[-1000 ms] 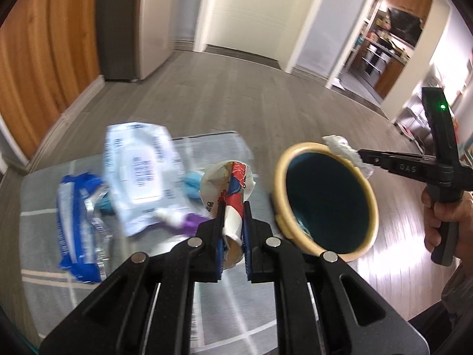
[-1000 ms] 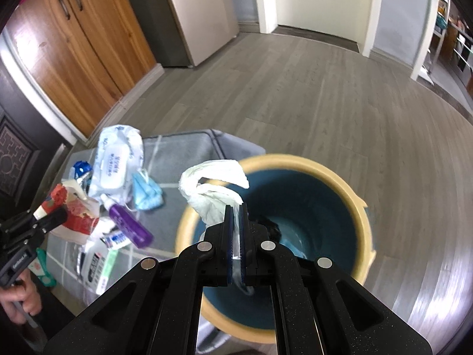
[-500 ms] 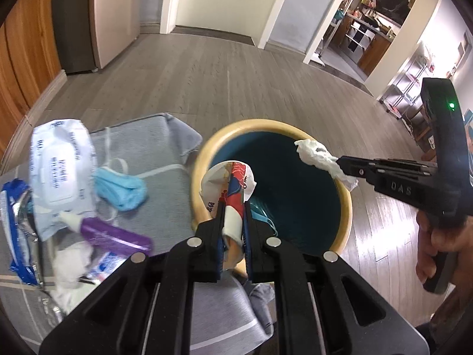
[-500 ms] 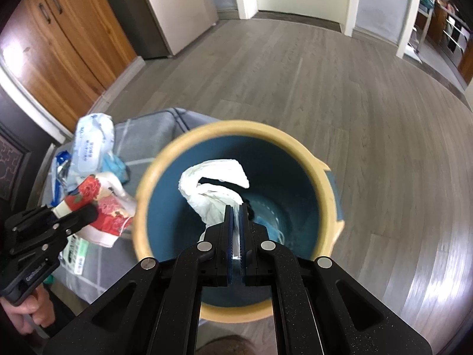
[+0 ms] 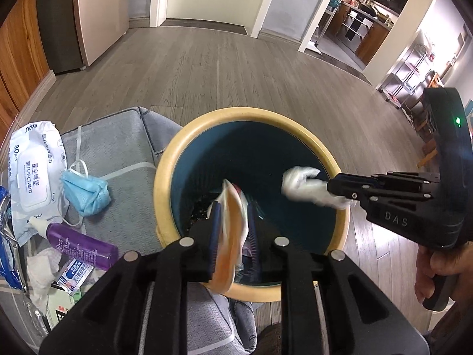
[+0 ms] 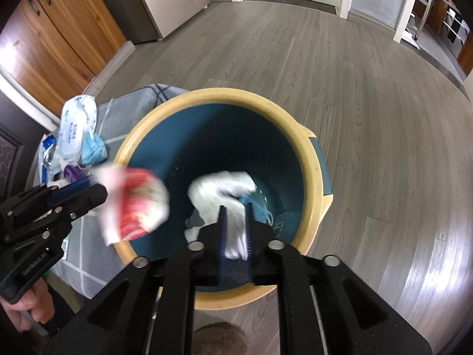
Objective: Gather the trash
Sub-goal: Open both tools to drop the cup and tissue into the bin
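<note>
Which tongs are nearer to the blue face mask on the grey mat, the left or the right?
Left. The left tongs are over the bin's mat-side edge, beside the blue face mask; the right tongs reach in from the bin's far side.

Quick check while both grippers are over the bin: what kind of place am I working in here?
Most likely a home, in an open living or hallway area. Grey wood-plank floor, a tall pale fridge-like appliance beside wooden cabinet doors, and an open doorway into a kitchen with steel racks all suggest it.
</note>
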